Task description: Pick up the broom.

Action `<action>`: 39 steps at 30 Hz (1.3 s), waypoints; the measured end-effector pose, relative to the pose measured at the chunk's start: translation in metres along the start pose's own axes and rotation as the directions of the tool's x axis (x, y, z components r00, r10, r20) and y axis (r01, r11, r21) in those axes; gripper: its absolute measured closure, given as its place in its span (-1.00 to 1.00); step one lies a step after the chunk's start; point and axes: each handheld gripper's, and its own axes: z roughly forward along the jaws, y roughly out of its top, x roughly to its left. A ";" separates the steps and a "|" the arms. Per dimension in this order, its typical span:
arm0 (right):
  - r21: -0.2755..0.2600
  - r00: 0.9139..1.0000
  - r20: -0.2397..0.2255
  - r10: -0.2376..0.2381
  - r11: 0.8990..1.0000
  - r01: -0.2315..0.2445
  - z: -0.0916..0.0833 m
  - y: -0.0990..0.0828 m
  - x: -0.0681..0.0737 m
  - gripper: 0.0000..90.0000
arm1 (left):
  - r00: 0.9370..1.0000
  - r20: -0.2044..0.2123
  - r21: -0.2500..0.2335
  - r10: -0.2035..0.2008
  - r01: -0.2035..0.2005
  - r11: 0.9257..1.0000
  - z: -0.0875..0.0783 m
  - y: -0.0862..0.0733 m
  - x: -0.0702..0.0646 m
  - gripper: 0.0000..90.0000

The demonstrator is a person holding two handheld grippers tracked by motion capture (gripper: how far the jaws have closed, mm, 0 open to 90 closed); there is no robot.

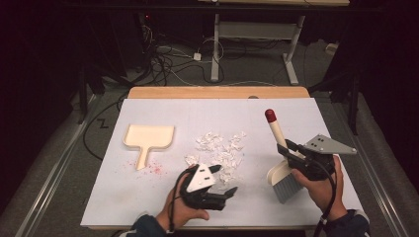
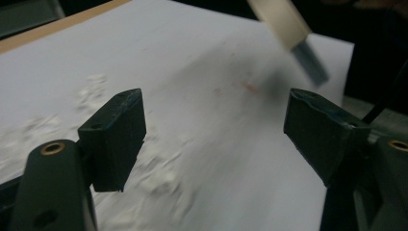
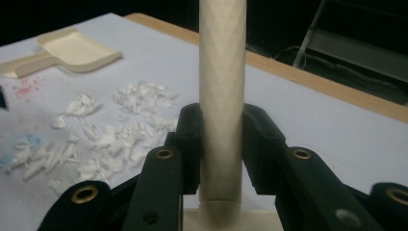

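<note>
My right gripper (image 3: 220, 144) clamps the brush handle (image 3: 221, 72); my left gripper (image 2: 214, 130) gapes empty above paper scraps (image 1: 220, 148).

Two black hand-held grippers, dark sleeves at the wrists

Each hand-held gripper, left (image 1: 225, 180) and right (image 1: 287, 146), has matte black jaws with blocky pads (image 2: 117, 136), brass-ringed screw holes (image 3: 164, 153), a grey three-cornered plate (image 1: 328, 144) dotted with small holes, and a black cable (image 1: 332, 190) trailing toward 6 o'clock past dark blue cuffs (image 1: 146, 226).
</note>
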 end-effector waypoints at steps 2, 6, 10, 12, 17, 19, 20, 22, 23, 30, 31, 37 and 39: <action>0.000 1.000 -0.012 -0.027 1.000 0.027 0.002 0.001 0.011 0.59 | 0.997 0.069 -0.014 -0.028 0.029 0.999 0.025 0.013 -0.012 -0.51; -0.020 0.998 -0.022 -0.060 0.998 0.059 0.003 0.001 0.027 0.59 | 0.986 0.153 -0.025 -0.071 0.076 0.997 0.046 0.021 -0.021 -0.50; -0.061 0.995 -0.028 -0.096 0.994 0.094 0.000 0.001 0.052 0.59 | 0.971 0.197 -0.011 -0.139 0.144 0.990 0.067 0.022 -0.023 -0.24; -0.084 0.994 -0.020 -0.103 0.991 0.101 -0.001 0.001 0.060 0.59 | 0.962 0.227 -0.017 -0.149 0.157 0.987 0.067 0.020 -0.022 0.05; -0.093 0.992 -0.014 -0.128 0.988 0.126 -0.006 0.004 0.068 0.58 | 0.951 0.246 -0.003 -0.187 0.194 0.981 0.064 0.015 -0.008 0.40; -0.096 0.993 -0.021 -0.120 0.988 0.117 -0.007 0.005 0.068 0.57 | 0.954 0.246 -0.009 -0.173 0.181 0.983 0.060 0.014 -0.003 0.43; -0.082 0.992 -0.035 -0.124 0.989 0.121 -0.009 0.007 0.066 0.53 | 0.963 0.227 0.007 -0.146 0.148 0.989 0.055 0.016 -0.001 0.44; -0.072 0.990 -0.042 -0.132 0.989 0.128 -0.012 0.008 0.065 0.49 | 0.968 0.217 0.021 -0.128 0.126 0.992 0.051 0.016 0.002 0.44; -0.066 0.989 -0.054 -0.140 0.988 0.136 -0.012 0.009 0.065 0.46 | 0.970 0.211 0.027 -0.117 0.114 0.993 0.048 0.016 0.004 0.44; 0.029 0.957 -0.217 -0.193 0.979 0.204 -0.011 0.004 0.042 0.08 | 0.981 0.195 0.077 0.010 -0.026 0.997 0.020 0.018 0.020 0.44; 0.025 0.942 -0.264 -0.206 0.975 0.220 -0.009 0.002 0.038 0.02 | 0.978 0.207 0.084 0.023 -0.041 0.996 0.017 0.018 0.022 0.44; 0.064 0.860 -0.439 -0.262 0.945 0.320 0.006 -0.008 0.044 -0.14 | 0.952 0.285 0.135 0.116 -0.160 0.978 0.008 0.014 0.016 0.44; 0.068 0.825 -0.489 -0.283 0.931 0.360 0.010 -0.011 0.050 -0.13 | 0.940 0.308 0.144 0.144 -0.196 0.970 0.008 0.012 0.012 0.44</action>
